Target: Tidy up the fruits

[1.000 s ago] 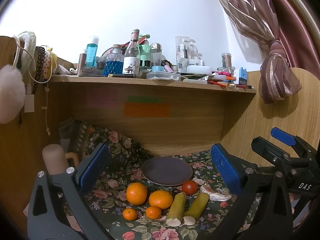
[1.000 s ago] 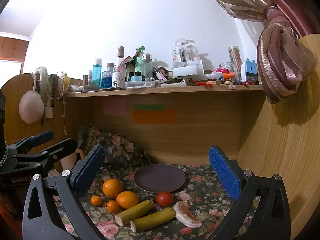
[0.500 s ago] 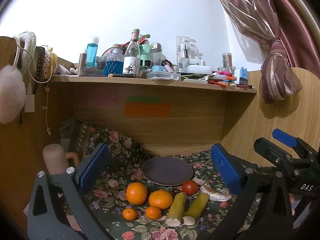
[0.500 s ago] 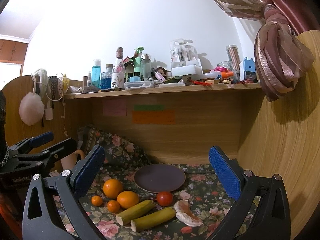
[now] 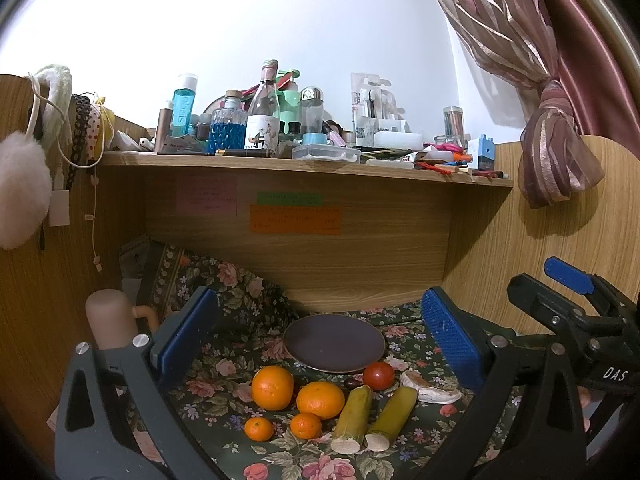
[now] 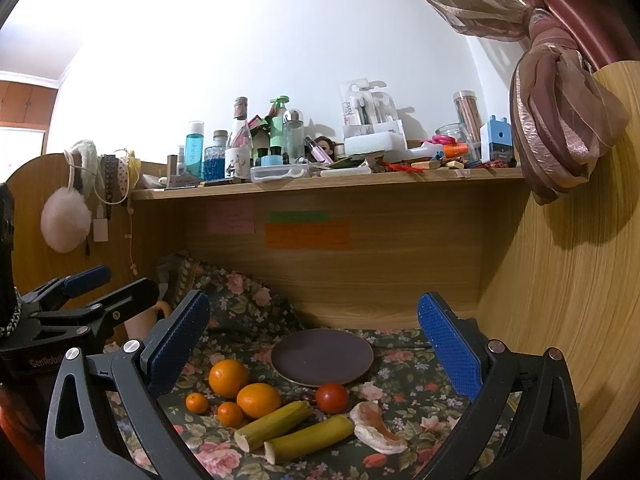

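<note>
From the left wrist, the left tongs (image 5: 320, 336) stood wide apart and held nothing, above a floral cloth (image 5: 224, 384) on the worktop. A dark plate (image 5: 334, 343) lay bare at the back. In front of it sat two oranges (image 5: 272, 387), two mandarins (image 5: 259, 429), a tomato (image 5: 378, 375), two yellow-green stalks (image 5: 354, 414) side by side, and a peeled citrus segment (image 5: 430, 386) partly behind the right finger. Only this view showed a pink cup (image 5: 110, 322) at the left; the right tongs appeared at its right edge, cut off. From the right wrist, the right tongs (image 6: 316, 342) were equally wide and empty. Here the segment (image 6: 376, 426) showed whole, just right of the stalks (image 6: 276, 422), with the tomato (image 6: 331, 397) near the plate (image 6: 322, 356). A small dark thing beside the tomato was too small to identify. The left tongs (image 6: 104, 288) entered at the left, its spread unclear from here.
</note>
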